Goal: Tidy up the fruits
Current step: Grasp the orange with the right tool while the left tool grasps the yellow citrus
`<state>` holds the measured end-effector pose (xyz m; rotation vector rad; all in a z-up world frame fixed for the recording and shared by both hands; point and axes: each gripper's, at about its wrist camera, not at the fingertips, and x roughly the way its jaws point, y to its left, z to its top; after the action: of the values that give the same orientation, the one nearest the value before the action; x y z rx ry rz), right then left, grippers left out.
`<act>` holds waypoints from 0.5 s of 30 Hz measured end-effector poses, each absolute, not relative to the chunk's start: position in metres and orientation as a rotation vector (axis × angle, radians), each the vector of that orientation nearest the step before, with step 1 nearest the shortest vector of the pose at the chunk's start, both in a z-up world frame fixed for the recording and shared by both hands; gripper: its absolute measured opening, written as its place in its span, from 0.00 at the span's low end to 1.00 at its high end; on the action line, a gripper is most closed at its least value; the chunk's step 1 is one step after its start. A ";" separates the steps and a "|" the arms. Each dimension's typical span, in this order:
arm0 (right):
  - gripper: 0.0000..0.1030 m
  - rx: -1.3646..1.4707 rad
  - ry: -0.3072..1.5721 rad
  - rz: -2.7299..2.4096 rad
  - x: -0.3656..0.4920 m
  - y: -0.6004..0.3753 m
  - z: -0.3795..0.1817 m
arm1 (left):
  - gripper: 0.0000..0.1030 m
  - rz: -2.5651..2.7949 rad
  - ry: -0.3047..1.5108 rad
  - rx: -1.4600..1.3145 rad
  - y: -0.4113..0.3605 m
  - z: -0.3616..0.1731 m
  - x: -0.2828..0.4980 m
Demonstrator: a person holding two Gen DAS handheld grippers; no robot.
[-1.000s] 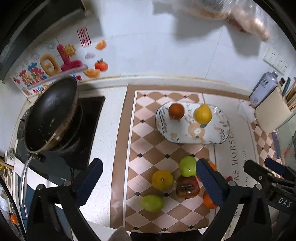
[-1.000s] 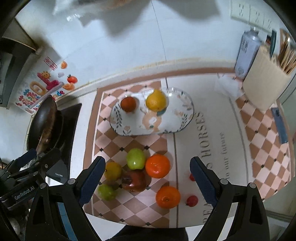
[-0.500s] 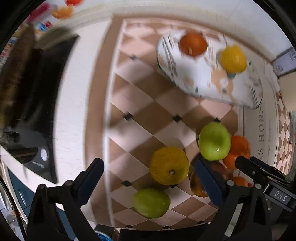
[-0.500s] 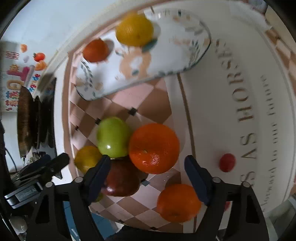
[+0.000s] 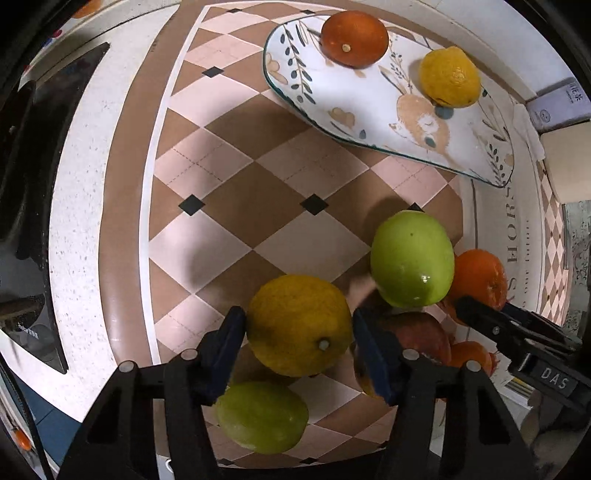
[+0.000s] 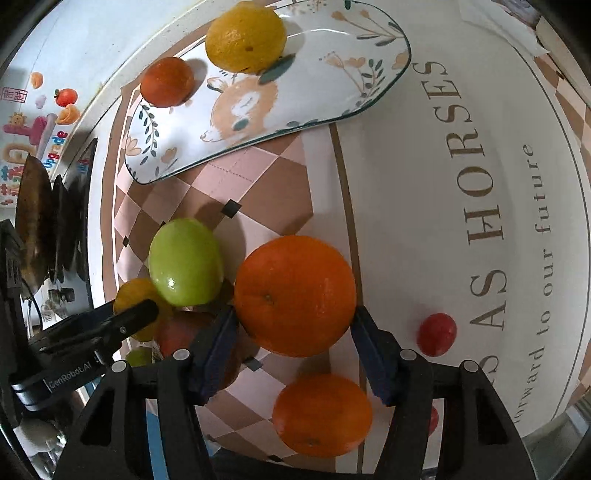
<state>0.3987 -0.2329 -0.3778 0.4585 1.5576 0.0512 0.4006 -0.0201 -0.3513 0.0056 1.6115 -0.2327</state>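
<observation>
My left gripper (image 5: 299, 332) is shut on a yellow citrus fruit (image 5: 297, 325), its blue pads against both sides. My right gripper (image 6: 293, 332) is shut on a large orange (image 6: 295, 295). A green apple (image 5: 412, 258) lies between the two fruits and shows in the right wrist view (image 6: 186, 262) too. A dark red apple (image 5: 421, 336), a second orange (image 6: 321, 415) and a green lime (image 5: 260, 415) lie near the front. The patterned plate (image 5: 369, 110) at the back holds a dark orange (image 5: 354, 33) and a lemon (image 5: 450, 77); the plate (image 6: 332, 66) also shows in the right wrist view.
A checkered mat (image 5: 229, 177) covers the counter. A small red tomato (image 6: 436, 334) lies right of my right gripper. A black pan (image 6: 33, 221) and stove stand at the left. A beige container (image 5: 569, 162) stands at the far right.
Both grippers have dropped low over the fruit pile and closed: the left onto the yellow citrus, the right onto the large orange.
</observation>
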 end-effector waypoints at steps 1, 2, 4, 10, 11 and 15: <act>0.65 0.456 1.556 0.051 0.400 -0.235 -0.377 | 0.58 -0.232 1.623 0.000 -0.021 -0.354 0.400; 0.65 0.456 1.552 0.050 0.401 -0.235 -0.377 | 0.58 -0.229 1.628 0.000 -0.022 -0.357 0.401; 0.65 0.468 1.548 0.053 0.404 -0.236 -0.379 | 0.57 -0.218 1.631 0.007 -0.025 -0.360 0.399; 0.65 0.477 1.547 0.066 0.411 -0.234 -0.386 | 0.56 -0.198 1.628 -0.005 -0.029 -0.364 0.393; 0.65 0.480 1.544 0.065 0.411 -0.233 -0.386 | 0.56 -0.198 1.626 -0.002 -0.029 -0.363 0.392; 0.65 0.462 1.519 0.075 0.410 -0.233 -0.383 | 0.56 -0.197 1.619 0.015 -0.024 -0.362 0.396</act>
<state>0.4098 -0.2333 -0.3835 0.4625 1.5189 0.0754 0.3964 -0.0238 -0.3619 0.0148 1.6193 -0.1973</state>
